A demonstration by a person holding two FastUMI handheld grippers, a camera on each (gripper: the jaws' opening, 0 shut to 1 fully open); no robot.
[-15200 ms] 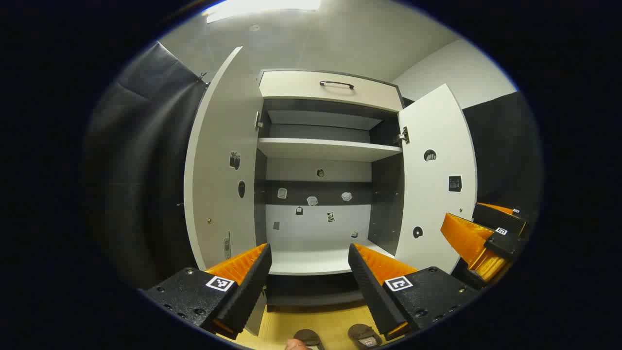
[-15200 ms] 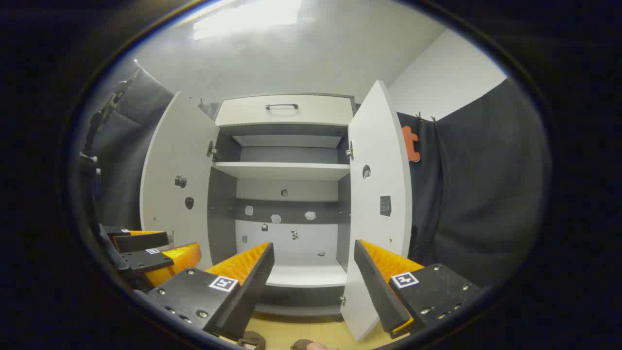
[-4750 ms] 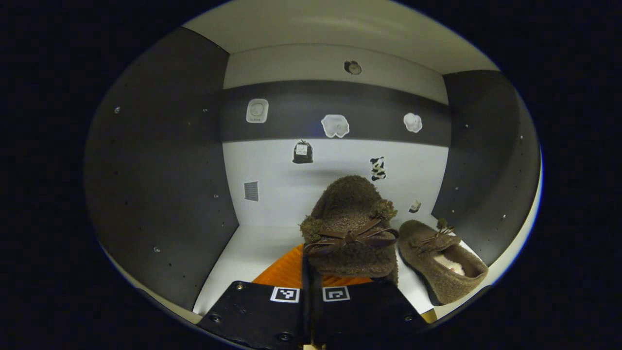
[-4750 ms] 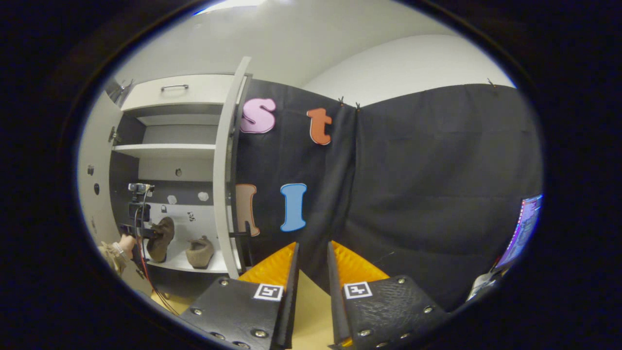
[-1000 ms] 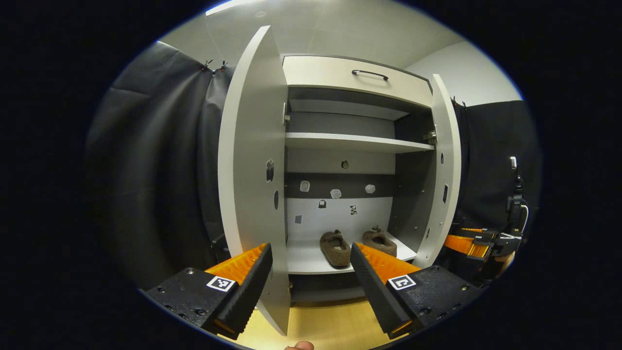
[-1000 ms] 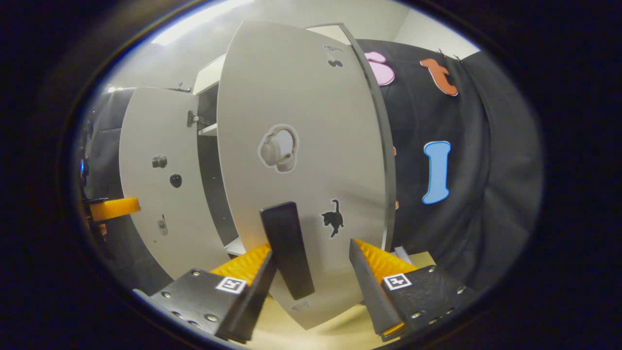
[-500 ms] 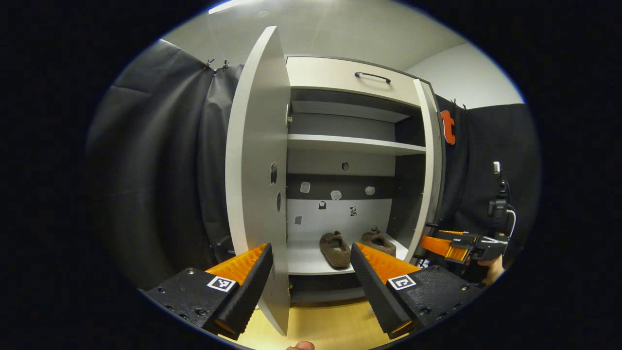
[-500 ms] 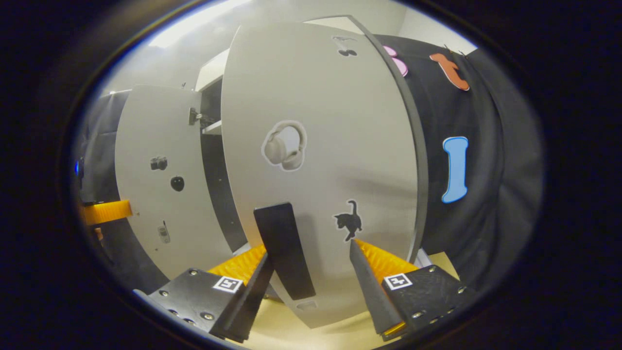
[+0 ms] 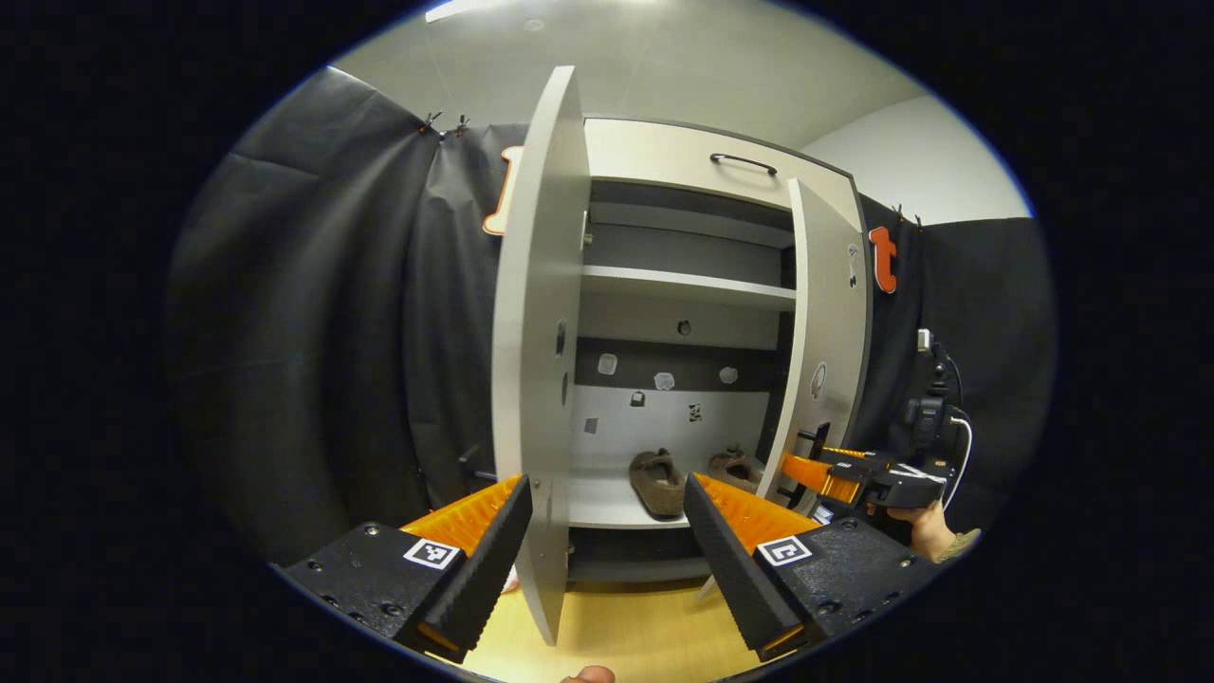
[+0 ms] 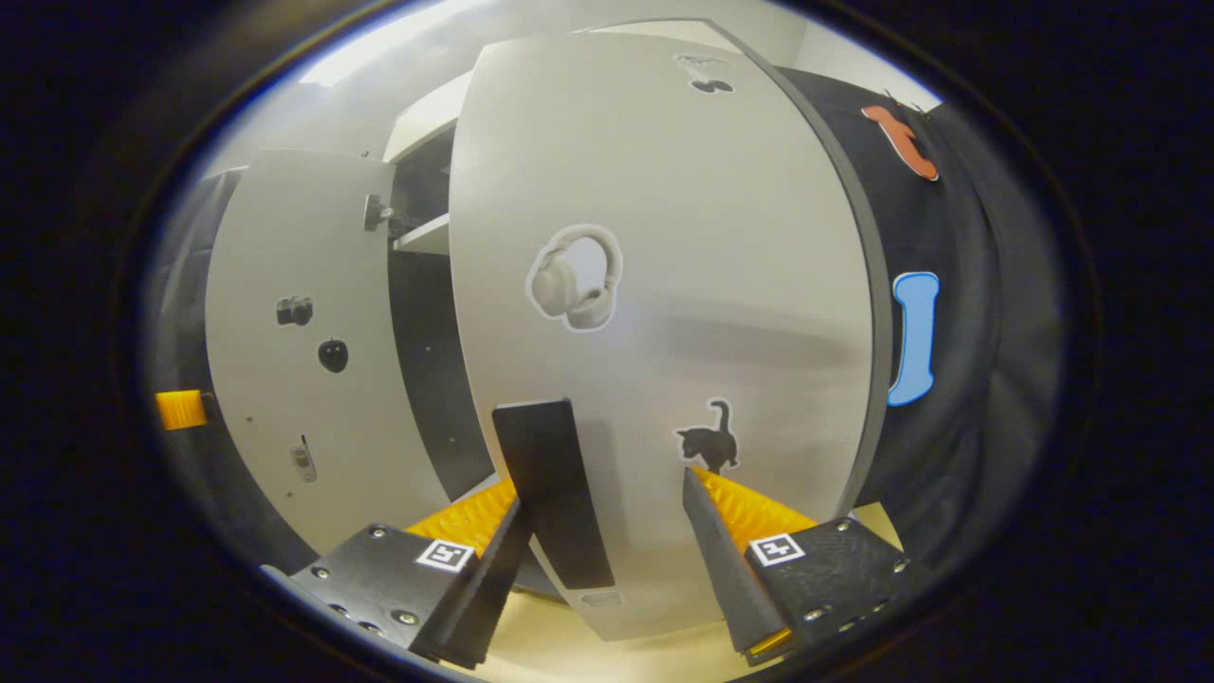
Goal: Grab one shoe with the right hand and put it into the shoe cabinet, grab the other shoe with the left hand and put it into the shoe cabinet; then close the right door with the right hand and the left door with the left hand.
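Observation:
Two brown fuzzy shoes (image 9: 659, 482) (image 9: 735, 465) rest side by side on the cabinet's bottom shelf (image 9: 597, 503). The left door (image 9: 531, 360) stands edge-on towards me, its lower edge between the fingers of my open left gripper (image 9: 607, 531), close to the left finger. The right door (image 10: 664, 285) is swung partway closed. Its dark handle (image 10: 550, 493) stands between the fingers of my open right gripper (image 10: 602, 531), beside the left finger. The right gripper (image 9: 854, 479) also shows in the left gripper view, at that door, held by a hand (image 9: 925, 531).
A drawer with a dark handle (image 9: 744, 161) tops the cabinet, and an upper shelf (image 9: 683, 285) sits below it. Light wooden floor (image 9: 616, 645) lies in front. Black cloth hangs on both sides. The left door's inner face (image 10: 303, 332) shows in the right gripper view.
The right door has swung further towards shut with the right gripper at its handle. My left gripper has shifted so that the left door's edge now sits between its fingers.

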